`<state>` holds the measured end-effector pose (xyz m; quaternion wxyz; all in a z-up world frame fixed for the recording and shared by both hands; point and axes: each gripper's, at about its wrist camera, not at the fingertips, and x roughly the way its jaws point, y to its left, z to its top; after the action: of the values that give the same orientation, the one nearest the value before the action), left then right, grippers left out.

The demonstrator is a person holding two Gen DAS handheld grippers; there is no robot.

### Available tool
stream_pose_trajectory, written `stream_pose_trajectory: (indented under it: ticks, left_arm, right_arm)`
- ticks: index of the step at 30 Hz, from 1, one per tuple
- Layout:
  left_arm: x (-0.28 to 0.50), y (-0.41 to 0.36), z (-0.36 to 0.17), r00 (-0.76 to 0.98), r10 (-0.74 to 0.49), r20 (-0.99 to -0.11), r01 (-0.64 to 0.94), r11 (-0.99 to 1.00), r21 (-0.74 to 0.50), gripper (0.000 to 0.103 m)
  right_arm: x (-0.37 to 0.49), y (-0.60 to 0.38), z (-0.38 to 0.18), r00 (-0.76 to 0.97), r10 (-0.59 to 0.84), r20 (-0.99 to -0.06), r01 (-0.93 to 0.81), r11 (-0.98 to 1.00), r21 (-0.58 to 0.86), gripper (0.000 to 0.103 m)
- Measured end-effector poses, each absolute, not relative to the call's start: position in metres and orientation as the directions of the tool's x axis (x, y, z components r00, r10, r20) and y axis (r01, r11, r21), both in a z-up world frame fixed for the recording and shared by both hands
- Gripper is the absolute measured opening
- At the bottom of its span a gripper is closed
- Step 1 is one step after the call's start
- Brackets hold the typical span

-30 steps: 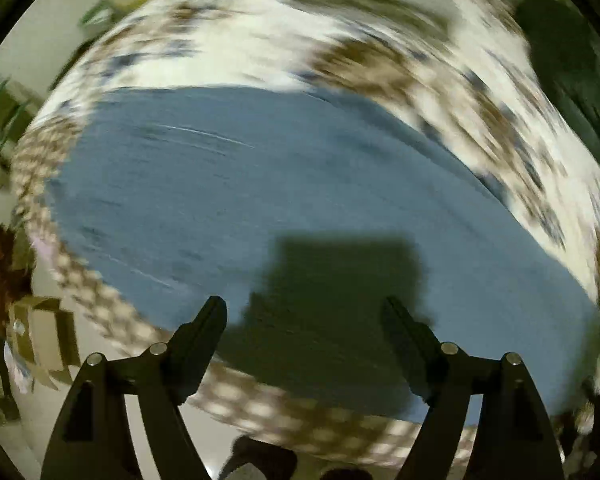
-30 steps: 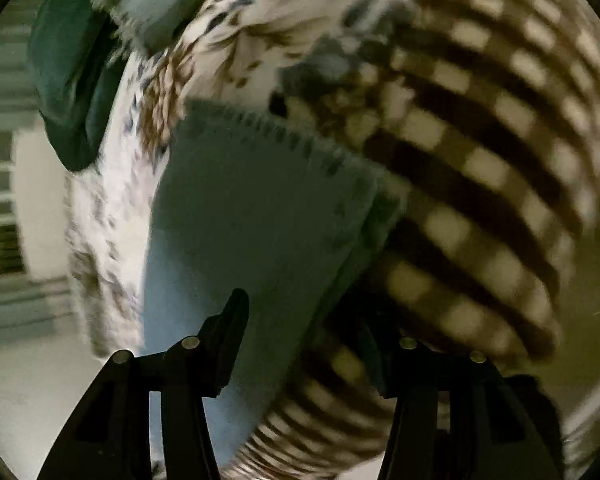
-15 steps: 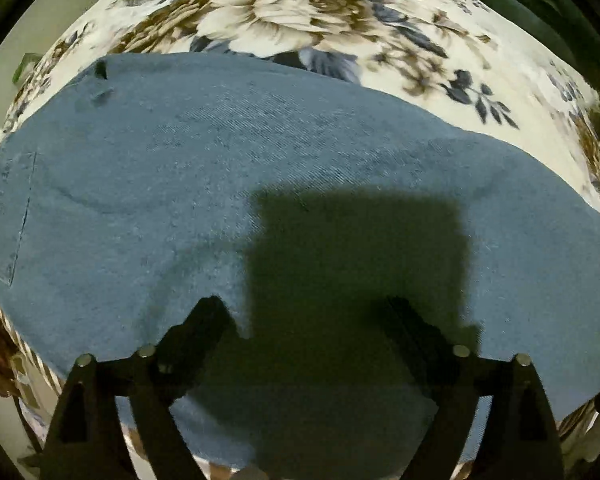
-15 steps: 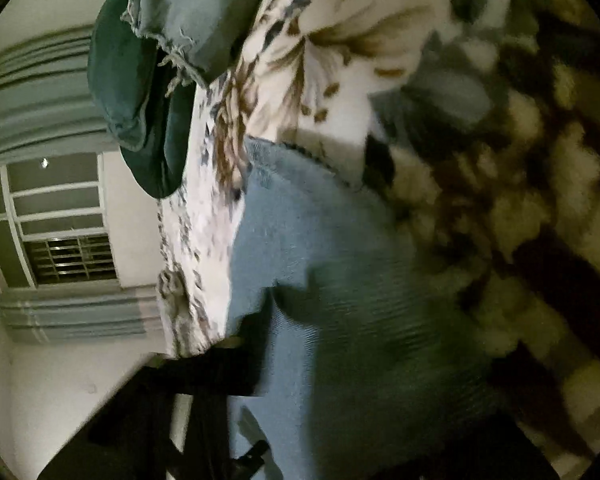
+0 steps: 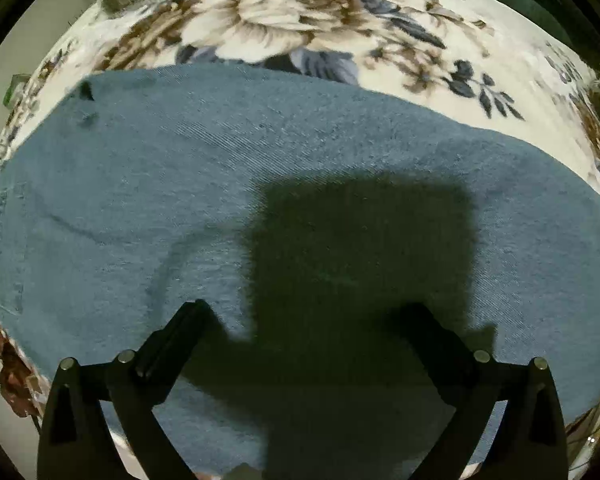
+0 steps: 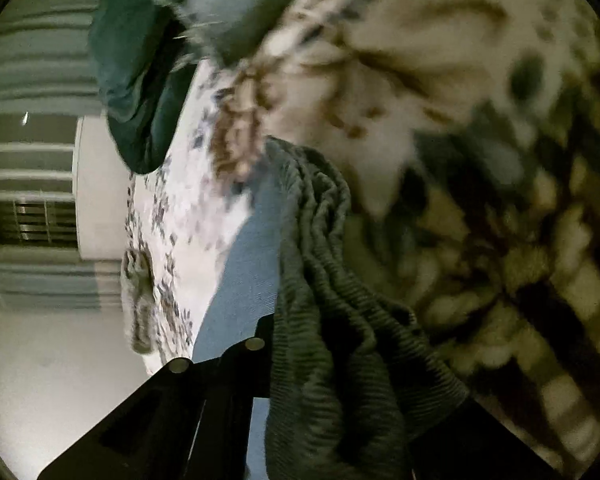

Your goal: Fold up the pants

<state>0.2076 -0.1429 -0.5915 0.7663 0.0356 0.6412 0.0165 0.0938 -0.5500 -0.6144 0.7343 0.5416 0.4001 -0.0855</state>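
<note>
Lying flat on the floral blanket, the blue pants run their long axis left to right across the left wrist view, a pocket seam at the far left end, close to the blanket's left edge. Above them, the left gripper points almost straight down; its jaws have just been opening and stand wide apart — nothing pinched, its shadow on the denim. At the other end, the right gripper has just been closing — clamped on a bunched fold of cloth, lifted off the blanket's checked border.
</note>
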Motion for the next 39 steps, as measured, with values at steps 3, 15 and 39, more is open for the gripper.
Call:
stream_pose_trajectory:
  ticks: [3,15,39]
  left_arm:
    - [0.206,-0.141,-0.577,0.194,0.065,-0.979,0.011,0.998,0.068,0.103]
    - [0.182,-0.059,-0.482,0.301,0.07,-0.951,-0.068,0.996,0.052,0.103]
    - [0.089,0.22,-0.521,0.13,0.158,-0.979,-0.459,0.884,0.082,0.103]
  right_arm:
    - [0.1,-0.537,-0.579,0.669,0.289,-0.685,0.527,0.465,0.711,0.005]
    - [0.132,-0.39,-0.443,0.666,0.339,-0.664,0.322,0.673,0.666,0.005]
    - [0.204,-0.02,-0.601,0.186,0.553,-0.812,0.15,0.801,0.579,0.055]
